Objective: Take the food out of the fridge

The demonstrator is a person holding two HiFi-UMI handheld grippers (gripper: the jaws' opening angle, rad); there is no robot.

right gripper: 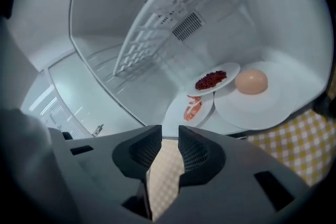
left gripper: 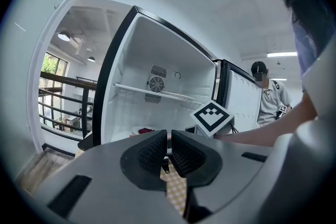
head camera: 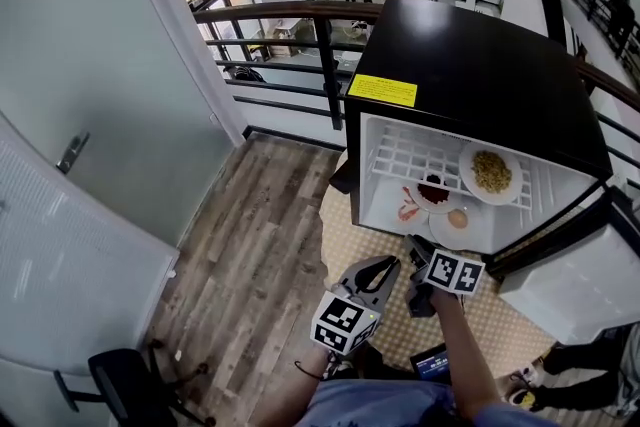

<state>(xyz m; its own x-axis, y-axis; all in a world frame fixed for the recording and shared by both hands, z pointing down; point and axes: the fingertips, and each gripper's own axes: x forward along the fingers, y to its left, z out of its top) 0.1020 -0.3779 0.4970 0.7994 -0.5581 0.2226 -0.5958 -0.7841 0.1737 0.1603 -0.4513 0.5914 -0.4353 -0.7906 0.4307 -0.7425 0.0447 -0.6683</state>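
A small black fridge [head camera: 470, 65] stands with its white door [head camera: 570, 285] wide open, on a yellow checked cloth [head camera: 500, 325]. The food is inside it. On the white wire shelf [head camera: 410, 155] sits a round white plate of yellow bits [head camera: 491, 173]. On the fridge floor are three more plates, close together: a little white plate of dark red bits [right gripper: 212, 80], a white plate of pink pieces [right gripper: 193, 108], and a big white plate with a round tan lump [right gripper: 251, 82] (maybe an egg or a bun).

The right gripper [right gripper: 169, 139] is just in front of the fridge floor. Its fingers are a little way apart and hold nothing. The left gripper [left gripper: 168, 147] is farther back, beside it. Its fingers are squeezed together on nothing.
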